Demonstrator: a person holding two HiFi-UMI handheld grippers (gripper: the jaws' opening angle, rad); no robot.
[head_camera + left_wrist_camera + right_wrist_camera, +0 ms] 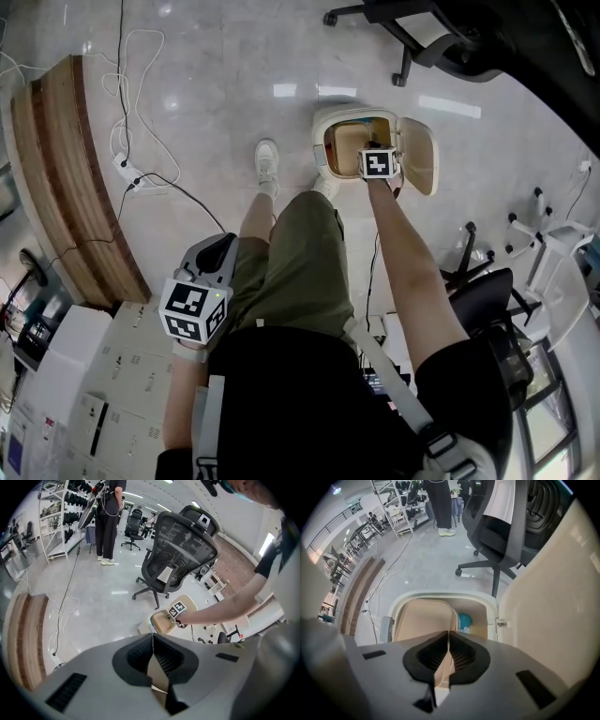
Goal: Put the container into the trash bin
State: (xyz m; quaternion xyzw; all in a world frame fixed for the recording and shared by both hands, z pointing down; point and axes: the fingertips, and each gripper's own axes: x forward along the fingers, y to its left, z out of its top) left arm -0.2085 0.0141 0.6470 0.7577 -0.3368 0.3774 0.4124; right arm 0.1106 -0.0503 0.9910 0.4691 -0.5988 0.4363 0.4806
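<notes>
Your right gripper (pixel 448 632) points straight down over the trash bin (pixel 440 595), its fingers pinched together on one thin wall of the tan container (pixel 424 618). The container hangs in the bin's mouth, filling most of it; I judge it partly inside but not yet let go. A blue-green item (pixel 464 620) lies deeper in the bin, on the side toward the raised lid (pixel 553 597).

Your left gripper (pixel 152 634) is well away from the bin, by your thigh, fingers together with nothing showing beyond their tips.

What could go wrong from here:
- The container looks nearly as wide as the opening, so a corner may catch on the bin's rim and leave it perched there rather than dropped in
- You hold only a thin wall; it may buckle or slide out of the fingers if the container snags
- The lid stands just beside your gripper, and a knock from your wrist could swing it shut onto the container
- The rubbish already inside may stop the container from settling below the rim
</notes>
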